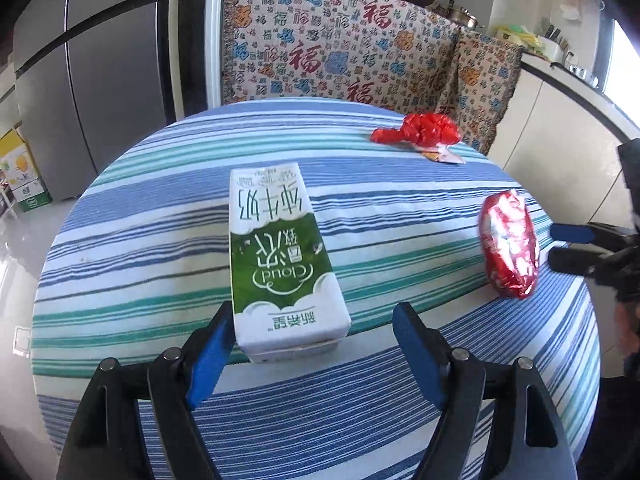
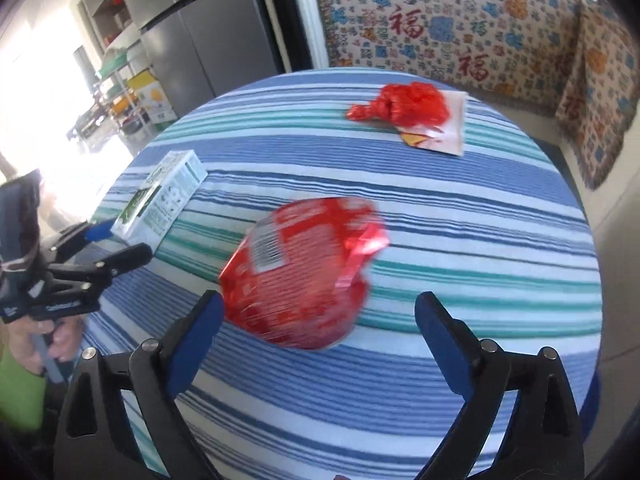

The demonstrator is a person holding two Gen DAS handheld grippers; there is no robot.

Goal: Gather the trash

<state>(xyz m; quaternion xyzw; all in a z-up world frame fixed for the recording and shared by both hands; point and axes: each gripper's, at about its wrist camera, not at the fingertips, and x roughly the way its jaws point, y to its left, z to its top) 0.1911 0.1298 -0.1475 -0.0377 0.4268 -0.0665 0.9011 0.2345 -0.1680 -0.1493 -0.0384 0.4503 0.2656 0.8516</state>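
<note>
A green and white milk carton (image 1: 280, 256) lies flat on the striped round table (image 1: 140, 240). Its near end sits between the fingers of my left gripper (image 1: 314, 316), which is open. The left pad is right beside the carton and the right pad stands well clear. A shiny red snack bag (image 2: 304, 276), blurred, lies between the wide-apart fingers of my open right gripper (image 2: 318, 298), closer to the left pad. In the left wrist view the red snack bag (image 1: 510, 244) has the right gripper (image 1: 554, 244) beside it. The milk carton (image 2: 168, 196) and left gripper (image 2: 128, 238) show at the left of the right wrist view.
A crumpled red plastic bag (image 1: 420, 130) lies on a white paper wrapper (image 2: 448, 128) at the table's far side. Behind the table stands a bench under a patterned cloth (image 1: 340, 48), with a grey fridge (image 1: 100, 80) to its left and a cardboard box (image 1: 20, 176) on the floor.
</note>
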